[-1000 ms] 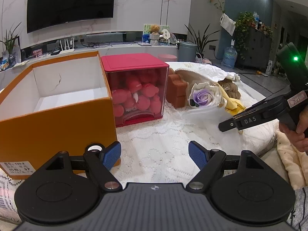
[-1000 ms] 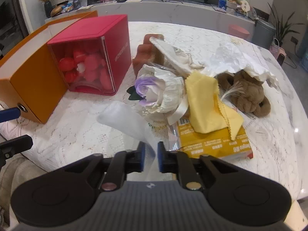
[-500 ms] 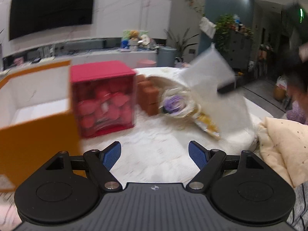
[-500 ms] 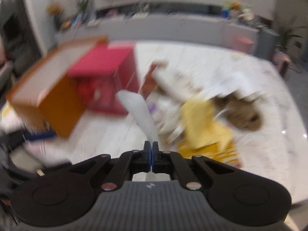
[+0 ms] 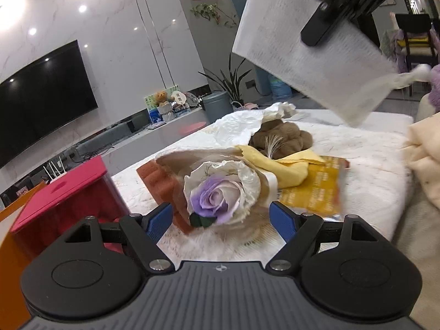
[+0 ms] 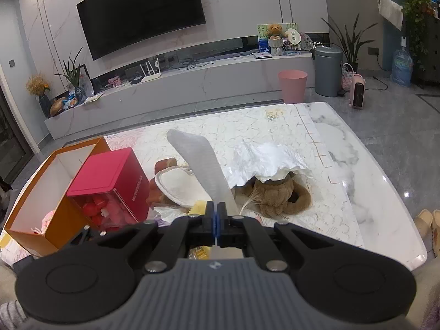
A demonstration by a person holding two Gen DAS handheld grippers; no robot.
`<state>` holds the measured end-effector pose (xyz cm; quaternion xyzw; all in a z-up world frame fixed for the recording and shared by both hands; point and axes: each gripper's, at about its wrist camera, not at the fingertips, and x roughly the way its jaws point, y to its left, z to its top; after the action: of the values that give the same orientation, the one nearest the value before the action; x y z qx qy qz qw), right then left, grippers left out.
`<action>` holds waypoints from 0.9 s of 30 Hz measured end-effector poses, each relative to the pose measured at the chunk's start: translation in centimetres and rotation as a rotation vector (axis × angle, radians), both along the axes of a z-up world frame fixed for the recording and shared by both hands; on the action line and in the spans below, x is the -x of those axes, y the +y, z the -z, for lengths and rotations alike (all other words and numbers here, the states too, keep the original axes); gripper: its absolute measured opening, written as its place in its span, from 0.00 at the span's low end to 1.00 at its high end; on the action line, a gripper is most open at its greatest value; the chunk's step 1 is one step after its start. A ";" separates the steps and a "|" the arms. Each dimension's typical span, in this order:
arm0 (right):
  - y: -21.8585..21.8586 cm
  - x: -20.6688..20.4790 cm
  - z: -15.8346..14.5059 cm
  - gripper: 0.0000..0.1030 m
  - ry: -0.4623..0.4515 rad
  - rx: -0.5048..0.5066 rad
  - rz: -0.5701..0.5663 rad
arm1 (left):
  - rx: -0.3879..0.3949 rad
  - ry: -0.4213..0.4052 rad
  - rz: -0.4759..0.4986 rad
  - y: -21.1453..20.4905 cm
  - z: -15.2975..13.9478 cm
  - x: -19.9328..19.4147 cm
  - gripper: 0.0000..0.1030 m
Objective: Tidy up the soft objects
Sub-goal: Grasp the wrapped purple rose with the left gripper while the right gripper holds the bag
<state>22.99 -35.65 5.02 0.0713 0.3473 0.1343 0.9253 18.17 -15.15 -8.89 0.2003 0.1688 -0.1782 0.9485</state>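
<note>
My right tongs (image 6: 216,221) are clamped on a white sheet (image 6: 202,165), which I hold raised well above the desk (image 6: 365,192). My left tongs (image 5: 220,221) stand apart, holding nothing, low over the desk just before the purple rose (image 5: 210,199) in its pale wrapping. Behind the rose lie a yellow cloth (image 5: 286,169) and a brown plush toy (image 6: 277,195), partly under what looks like crumpled white paper (image 6: 271,156). To the left stand the red box (image 6: 117,178) and the open orange box (image 6: 41,192).
</note>
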 end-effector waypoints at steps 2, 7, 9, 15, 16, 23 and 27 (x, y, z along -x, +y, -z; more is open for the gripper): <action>-0.3 -0.3 0.2 0.00 0.007 -0.011 0.005 | -0.002 0.011 0.002 -0.3 0.3 -0.9 0.91; -1.1 -0.7 0.7 0.00 0.023 -0.033 0.033 | -0.006 -0.009 0.024 -0.5 0.8 -2.4 0.94; -1.3 -0.8 0.8 0.00 0.027 -0.044 0.036 | -0.015 -0.028 0.028 -0.5 0.7 -2.5 0.96; -1.3 -0.7 0.6 0.00 0.020 -0.052 0.033 | -0.079 -0.055 0.050 -1.4 0.8 -3.2 1.00; -1.3 -0.8 0.7 0.00 0.021 -0.053 0.031 | -0.079 -0.058 0.048 -1.3 0.7 -3.2 1.00; -1.1 -0.9 1.2 0.00 0.036 -0.049 0.021 | -0.104 -0.078 0.089 -1.2 0.0 -3.2 1.00; -0.8 -0.8 1.3 0.00 0.044 -0.042 0.011 | -0.165 -0.025 0.131 -1.8 0.2 -5.0 1.00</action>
<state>23.81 -36.41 3.69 0.0956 0.3641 0.1349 0.9166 23.20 -16.98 -9.13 0.2904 0.1576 -0.2227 0.9172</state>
